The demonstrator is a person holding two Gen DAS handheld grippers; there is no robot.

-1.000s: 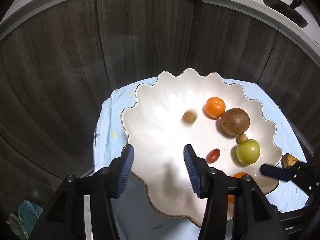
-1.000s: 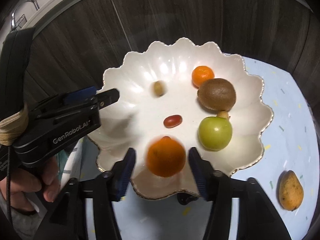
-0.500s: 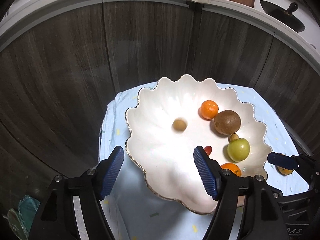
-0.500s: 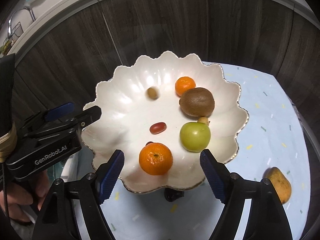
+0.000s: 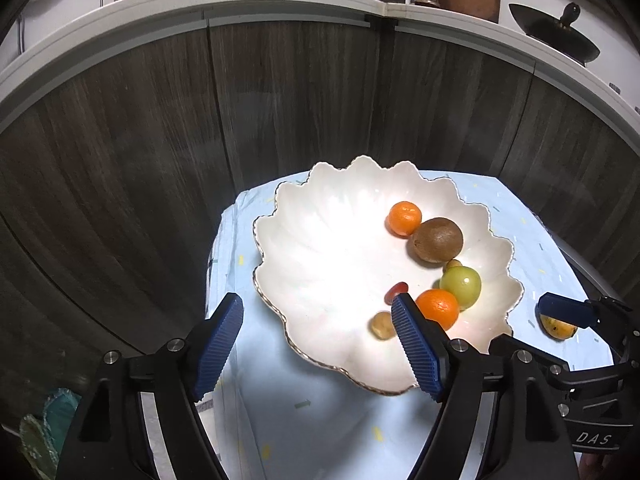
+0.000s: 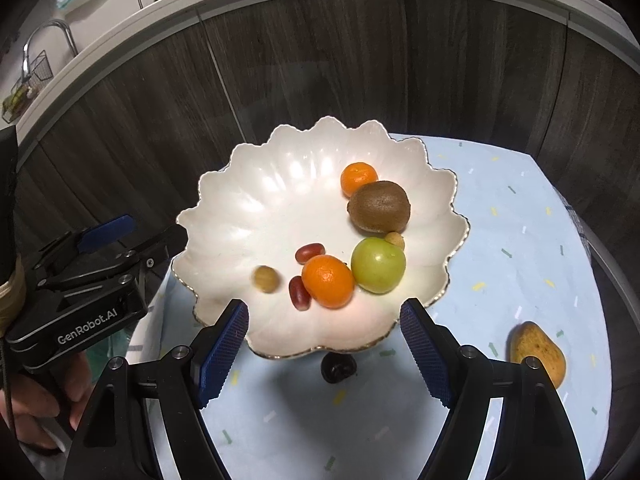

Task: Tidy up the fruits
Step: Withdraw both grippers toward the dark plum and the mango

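Observation:
A white scalloped bowl (image 5: 320, 264) stands on a light blue cloth. It holds two oranges (image 6: 328, 280) (image 6: 359, 178), a kiwi (image 6: 379, 206), a green fruit (image 6: 378, 266), two red oval fruits (image 6: 309, 253) and small tan fruits. One tan fruit (image 6: 265, 279) is blurred near the front rim. My left gripper (image 5: 316, 308) hangs over the bowl's near-left rim; its jaws are opening and hold nothing. My right gripper (image 6: 325, 307) hovers open at the near rim, gripping nothing. A yellow-orange mango-like fruit (image 6: 538, 352) lies on the cloth to the right.
Dark wood cabinet fronts (image 5: 280, 120) rise close behind the table, under a white counter (image 5: 280, 12) with kitchenware. A small dark object (image 6: 338, 368) sits under the bowl's front edge. A hand (image 6: 44, 392) holds the left gripper. The cloth (image 6: 520, 240) is bare right of the bowl.
Both grippers opened wider and drew back and up from the bowl. The right one let go of the orange, which now rests by the green fruit. The tan fruit rolled toward the front rim.

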